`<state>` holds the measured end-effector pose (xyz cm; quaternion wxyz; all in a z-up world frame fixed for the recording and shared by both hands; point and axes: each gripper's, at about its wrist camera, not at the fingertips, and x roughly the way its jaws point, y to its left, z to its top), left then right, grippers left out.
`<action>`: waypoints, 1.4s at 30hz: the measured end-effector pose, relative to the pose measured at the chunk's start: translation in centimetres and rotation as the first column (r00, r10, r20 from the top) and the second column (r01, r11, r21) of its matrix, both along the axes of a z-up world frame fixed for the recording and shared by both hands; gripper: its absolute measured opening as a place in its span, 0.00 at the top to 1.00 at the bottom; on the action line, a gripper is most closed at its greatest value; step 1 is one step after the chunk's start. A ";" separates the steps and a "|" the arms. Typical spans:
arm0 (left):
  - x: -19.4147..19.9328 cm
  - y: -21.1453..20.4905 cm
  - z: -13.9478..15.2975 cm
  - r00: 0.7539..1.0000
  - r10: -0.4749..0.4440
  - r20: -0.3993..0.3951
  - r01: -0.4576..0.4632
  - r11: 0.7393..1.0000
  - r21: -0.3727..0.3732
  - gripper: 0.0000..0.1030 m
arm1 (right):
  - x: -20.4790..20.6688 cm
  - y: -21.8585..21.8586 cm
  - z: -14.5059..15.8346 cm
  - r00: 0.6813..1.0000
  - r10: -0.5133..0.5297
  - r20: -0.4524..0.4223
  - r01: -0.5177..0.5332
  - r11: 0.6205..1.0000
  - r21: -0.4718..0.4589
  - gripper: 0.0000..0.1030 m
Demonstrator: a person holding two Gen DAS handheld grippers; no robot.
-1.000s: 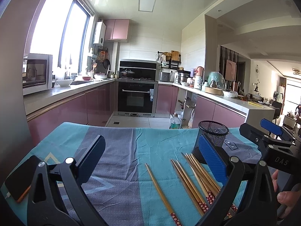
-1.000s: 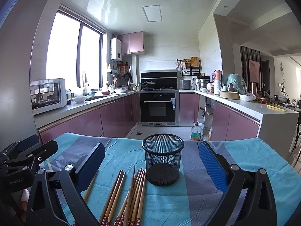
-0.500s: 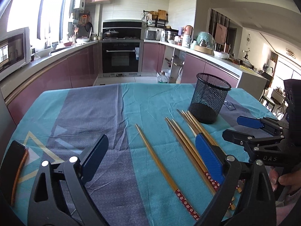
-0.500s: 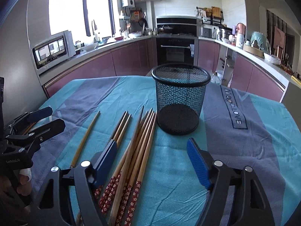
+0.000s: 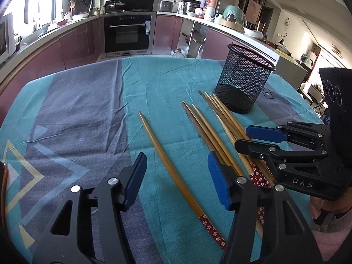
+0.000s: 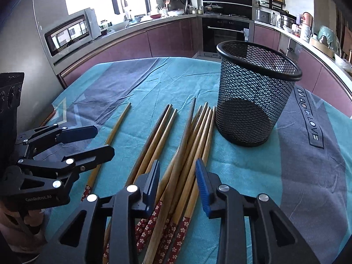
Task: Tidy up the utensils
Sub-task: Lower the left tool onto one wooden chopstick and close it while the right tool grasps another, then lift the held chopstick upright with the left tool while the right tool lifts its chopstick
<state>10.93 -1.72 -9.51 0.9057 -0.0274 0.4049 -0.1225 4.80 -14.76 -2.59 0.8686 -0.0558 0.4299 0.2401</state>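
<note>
Several wooden chopsticks with red flowered ends lie on a teal and grey cloth. One lone chopstick (image 5: 167, 160) lies apart to the left; my left gripper (image 5: 176, 171) is open and straddles it from just above. A bundle of chopsticks (image 6: 187, 145) lies beside an empty black mesh cup (image 6: 255, 92); my right gripper (image 6: 177, 176) is open, with its blue pads either side of the bundle. The right gripper also shows in the left wrist view (image 5: 253, 136), and the left gripper in the right wrist view (image 6: 99, 140).
The cup (image 5: 244, 77) stands upright at the far right of the cloth. A dark phone (image 5: 2, 189) lies at the table's left edge. Kitchen counters, an oven (image 6: 226, 35) and a microwave (image 6: 68, 33) lie beyond the table.
Both grippers have dropped and tilted down toward the table. The left has come over the lone chopstick, the right over the bundle. Both have narrowed their opening.
</note>
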 end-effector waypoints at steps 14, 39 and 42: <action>1.9 -1.1 -1.1 0.997 -0.043 -0.070 0.041 0.999 -0.029 0.71 | 1.9 -0.2 -0.3 0.998 -0.005 -0.057 0.007 1.000 0.029 0.92; 2.2 -0.2 -1.0 0.997 -0.007 -0.075 0.008 1.000 0.006 0.91 | 2.5 -1.7 -0.4 0.993 0.019 -0.115 -0.007 0.994 0.111 0.95; 2.2 -0.1 -1.0 0.997 -0.008 -0.076 0.007 1.000 -0.010 0.93 | 2.1 -2.1 0.3 0.995 0.020 -0.096 -0.008 0.992 0.129 0.95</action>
